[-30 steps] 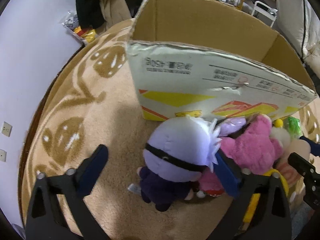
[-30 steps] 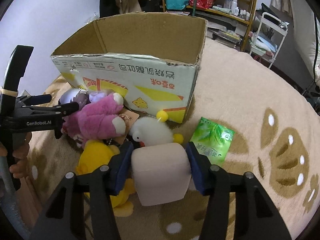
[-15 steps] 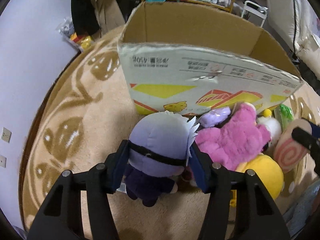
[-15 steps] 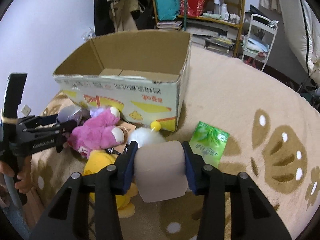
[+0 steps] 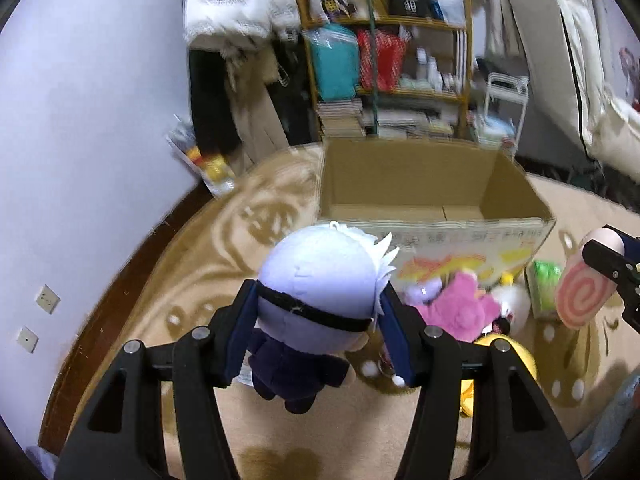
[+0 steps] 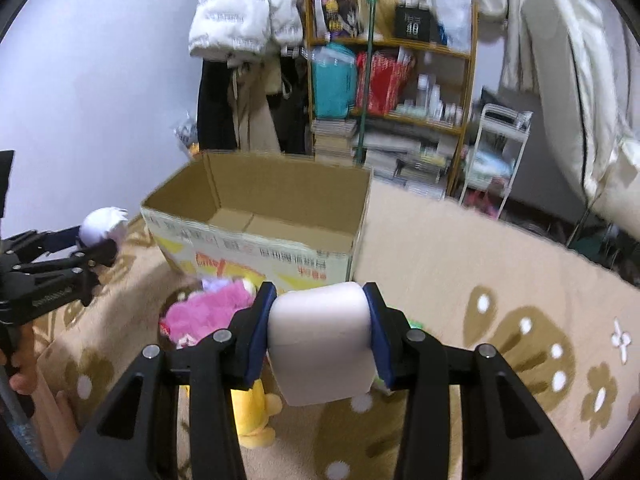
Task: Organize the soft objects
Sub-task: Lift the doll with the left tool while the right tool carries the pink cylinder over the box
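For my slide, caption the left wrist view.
Left gripper holds a white-haired doll above the rug, facing an open cardboard box.

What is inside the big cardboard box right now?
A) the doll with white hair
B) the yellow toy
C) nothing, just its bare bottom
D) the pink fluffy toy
C: the cardboard box shows only its bare floor; the pink fluffy toy and yellow toy lie outside on the rug, and the left gripper holds the doll.

A beige patterned blanket (image 6: 460,248) carries everything. Ahead of the grippers stands an open cardboard box (image 6: 256,240); just before it lie a pink plush (image 5: 460,312), a yellow plush (image 6: 252,408) and a green packet (image 5: 546,284).
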Available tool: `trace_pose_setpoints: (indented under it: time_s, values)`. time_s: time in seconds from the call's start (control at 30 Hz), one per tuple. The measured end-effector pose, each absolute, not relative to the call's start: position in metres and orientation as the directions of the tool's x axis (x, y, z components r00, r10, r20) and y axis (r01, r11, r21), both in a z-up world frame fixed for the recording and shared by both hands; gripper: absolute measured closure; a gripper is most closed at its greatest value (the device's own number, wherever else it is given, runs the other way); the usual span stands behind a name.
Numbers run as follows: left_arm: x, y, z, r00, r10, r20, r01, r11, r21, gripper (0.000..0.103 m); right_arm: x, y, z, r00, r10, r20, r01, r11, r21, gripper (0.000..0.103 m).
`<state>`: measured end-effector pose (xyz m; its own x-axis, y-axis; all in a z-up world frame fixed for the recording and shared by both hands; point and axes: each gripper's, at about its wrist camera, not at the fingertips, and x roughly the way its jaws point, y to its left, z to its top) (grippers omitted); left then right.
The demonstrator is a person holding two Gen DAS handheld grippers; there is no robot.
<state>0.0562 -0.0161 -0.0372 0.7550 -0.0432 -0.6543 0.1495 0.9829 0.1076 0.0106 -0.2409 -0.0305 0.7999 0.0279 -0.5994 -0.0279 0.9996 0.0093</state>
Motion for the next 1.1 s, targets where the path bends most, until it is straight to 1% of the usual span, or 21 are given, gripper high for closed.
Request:
trace_pose_setpoints:
  time_s: [0.17,0.23,0.33,0.5,0.67,0.83,1.1]
  values:
    - [0.035,-0.008,-0.012,0.838,-0.006,-0.545,0.106,0.983,0.151,0.046,-0.011,-0.232,0.002,0.892,-0.008,-0.451,-0.011,0.999,-0.038,0.057]
    - [0.031,-0.005,-0.005,0.851,-0.014,-0.525,0.101,0.985,0.138,0.046,-0.017,-0.231,0.016,0.919,-0.012,-0.394,-0.003,0.999,-0.037,0.057]
    - [0.027,-0.003,0.005,0.869,0.000,-0.495,0.082,0.986,0.144,0.046,-0.019,-0.224,0.028,0.937,-0.028,-0.349,0.007,0.998,-0.059,0.057]
    - [0.027,-0.004,0.012,0.882,-0.005,-0.471,0.082,0.986,0.142,0.045,-0.022,-0.217,0.051,0.966,-0.058,-0.253,0.031,0.993,-0.110,0.057]
    - [0.039,-0.005,0.016,0.878,-0.044,-0.477,0.104,0.989,0.100,0.045,-0.018,-0.219,0.065,0.979,-0.054,-0.196,0.036,0.995,-0.092,0.057]
    - [0.048,-0.013,0.024,0.902,-0.031,-0.430,0.098,0.986,0.134,0.045,-0.010,-0.230,0.080,0.990,-0.046,-0.132,0.039,0.998,-0.051,0.056]
    - [0.090,-0.025,0.041,0.915,-0.053,-0.400,0.105,0.988,0.109,0.045,0.020,-0.245,0.095,0.992,-0.063,-0.107,0.056,0.996,-0.066,0.055]
